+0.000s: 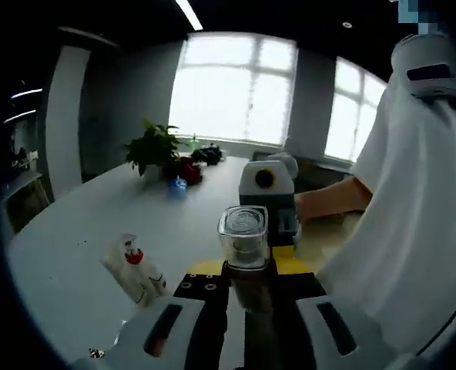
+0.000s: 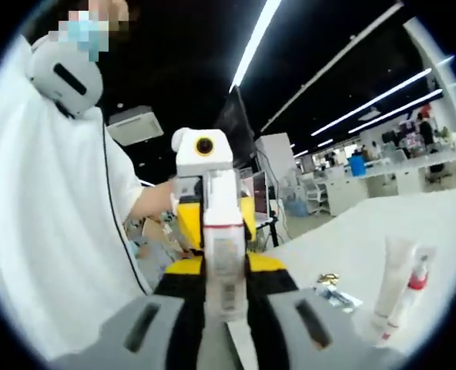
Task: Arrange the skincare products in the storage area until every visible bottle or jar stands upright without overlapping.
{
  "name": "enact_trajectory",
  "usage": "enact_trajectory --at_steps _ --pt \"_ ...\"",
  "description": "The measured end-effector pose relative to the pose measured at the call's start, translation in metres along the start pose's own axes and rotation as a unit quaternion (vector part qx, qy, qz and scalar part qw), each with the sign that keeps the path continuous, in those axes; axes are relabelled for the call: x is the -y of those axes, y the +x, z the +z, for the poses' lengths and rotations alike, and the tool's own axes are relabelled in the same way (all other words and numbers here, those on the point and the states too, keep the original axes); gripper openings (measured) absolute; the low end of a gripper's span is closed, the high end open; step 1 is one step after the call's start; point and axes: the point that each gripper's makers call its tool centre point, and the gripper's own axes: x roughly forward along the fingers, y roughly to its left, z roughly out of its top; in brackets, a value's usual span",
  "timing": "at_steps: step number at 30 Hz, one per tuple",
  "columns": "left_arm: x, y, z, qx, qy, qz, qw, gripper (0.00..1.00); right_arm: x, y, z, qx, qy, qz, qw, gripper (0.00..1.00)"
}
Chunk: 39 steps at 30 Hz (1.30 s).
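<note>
1. The left gripper (image 1: pixel 246 297) is closed on a clear square jar (image 1: pixel 243 237), held upright between its jaws and lifted above the white worktop (image 1: pixel 74 231).
2. The right gripper (image 2: pixel 226 304) is closed on a tall white bottle with a red band (image 2: pixel 222 247), which stands up between its jaws and is also raised off the surface.
3. The two grippers face each other in front of the person in a white shirt (image 1: pixel 420 200); each one's yellow and black body appears just beyond the other's load.
4. On the worktop, a white tube (image 2: pixel 391 277) and a slim bottle with a red collar (image 2: pixel 410 297) stand close together, touching or nearly so. In the left gripper view a white product with a red collar (image 1: pixel 135 270) appears to the left of the jaws, seeming tilted, though the fisheye makes that hard to judge.
5. A small gold and blue packet (image 2: pixel 332 289) lies flat near them; a potted plant (image 1: pixel 152 150) sits far back.
6. Judged from this, the step in hand is carrying, with both products picked up and neither yet set down.
7. The next move calls for lowering each product squarely onto a free patch of worktop beside the standing pair, base flat, then opening the jaws without nudging the neighbours.
</note>
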Motion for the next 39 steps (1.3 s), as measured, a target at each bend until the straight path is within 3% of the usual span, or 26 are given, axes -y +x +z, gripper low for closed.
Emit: enact_trajectory --at_steps 6,15,28,31,39 --pt "-0.014 0.010 -0.013 -0.021 0.021 0.017 0.9994 0.16 0.017 0.004 -0.015 -0.025 -0.006 -0.033 0.9991 0.21" --pt "-0.032 0.023 -0.036 -0.034 0.019 0.019 0.9990 0.16 0.034 0.001 -0.038 -0.070 -0.010 -0.059 0.9957 0.25" --pt "-0.060 0.044 -0.064 -0.040 0.022 0.029 0.9985 0.16 0.059 -0.012 -0.065 -0.100 0.011 -0.117 0.9880 0.48" --pt "-0.068 0.050 -0.069 -0.025 0.010 0.031 0.9991 0.16 0.065 -0.016 -0.074 -0.105 0.019 -0.135 0.9851 0.53" --pt "-0.093 0.066 -0.099 -0.033 0.009 0.048 0.9983 0.16 0.082 -0.025 -0.085 -0.109 0.035 -0.176 0.9777 0.61"
